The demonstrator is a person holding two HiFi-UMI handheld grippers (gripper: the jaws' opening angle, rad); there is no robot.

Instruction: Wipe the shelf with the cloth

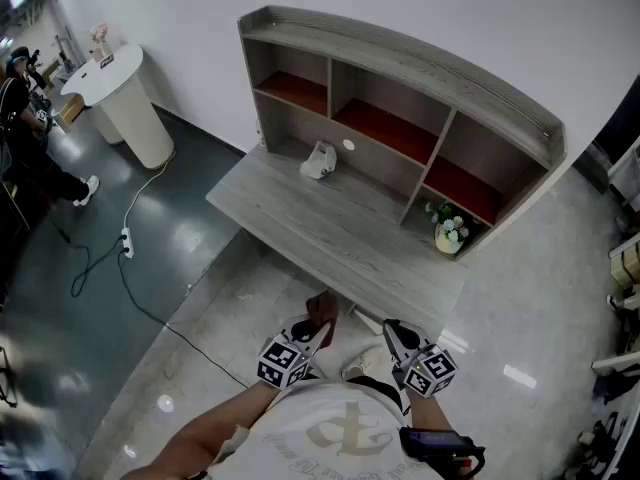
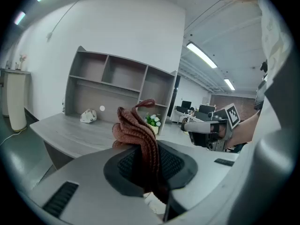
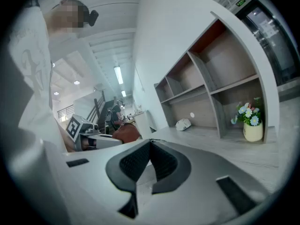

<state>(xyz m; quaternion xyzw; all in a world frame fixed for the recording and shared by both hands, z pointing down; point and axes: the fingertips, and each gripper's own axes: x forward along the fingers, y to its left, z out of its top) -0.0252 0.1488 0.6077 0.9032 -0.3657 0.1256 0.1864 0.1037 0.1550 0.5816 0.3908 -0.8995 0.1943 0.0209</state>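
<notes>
A grey wooden shelf (image 1: 400,68) with red-floored upper compartments stands on a desk (image 1: 330,228) against the white wall. My left gripper (image 1: 318,330) is shut on a reddish-brown knitted cloth (image 2: 137,135), which bunches up above the jaws; the cloth (image 1: 321,309) shows just short of the desk's front edge. My right gripper (image 1: 392,336) hangs beside it, shut with nothing between its jaws (image 3: 149,165). Both grippers are low, close to the person's body, well short of the shelf (image 2: 117,86).
A small white object (image 1: 320,160) lies on the desk below the middle compartment. A vase of flowers (image 1: 448,230) stands in the lower right compartment. A white round stand (image 1: 125,103) and a floor cable (image 1: 120,268) are at the left.
</notes>
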